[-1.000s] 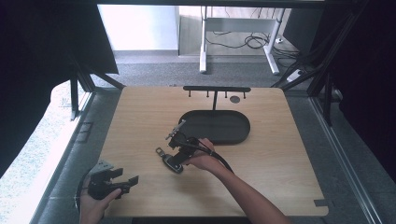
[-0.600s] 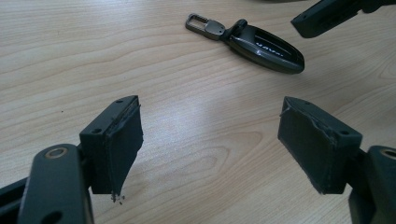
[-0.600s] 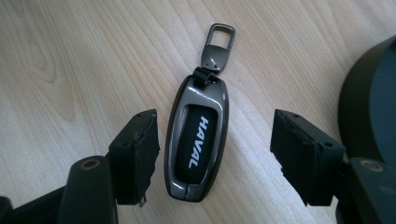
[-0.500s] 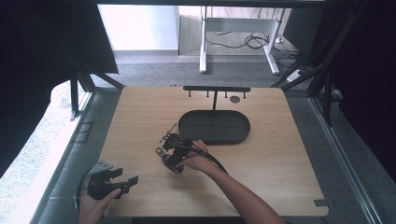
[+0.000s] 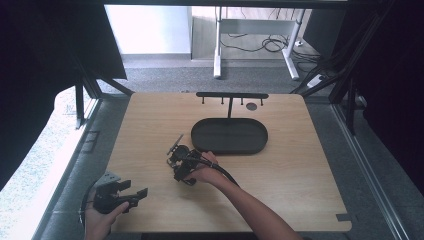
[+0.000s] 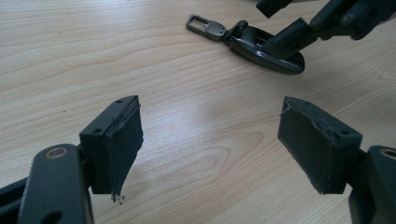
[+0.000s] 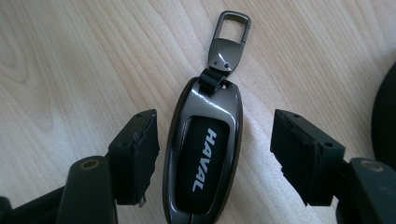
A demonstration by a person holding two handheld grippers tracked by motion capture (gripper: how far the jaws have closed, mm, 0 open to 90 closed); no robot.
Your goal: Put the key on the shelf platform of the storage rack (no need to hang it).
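A dark, glossy car key fob (image 7: 203,163) marked HAVAL lies flat on the wooden table, its metal clip (image 7: 229,32) pointing away from me. My right gripper (image 7: 215,126) straddles the fob low over the table. It is open: the left pad (image 7: 140,149) is close beside the fob, and the right pad (image 7: 303,154) stands well clear. In the high view the right gripper (image 5: 181,165) is left of the tray. My left gripper (image 5: 135,190) is at the table's near left corner, open and empty. In its own view, the left gripper (image 6: 212,109) faces the fob (image 6: 264,46).
A black oval tray (image 5: 200,130) lies in the middle of the table, just right of the right gripper; its edge (image 7: 385,121) shows in the right gripper view. Behind it stand a black peg rack (image 5: 231,95) and a small dark disc (image 5: 251,106).
My right gripper has moved down and toward the near left, settling over the key fob. Its jaws look the same width. The left gripper has stayed put.
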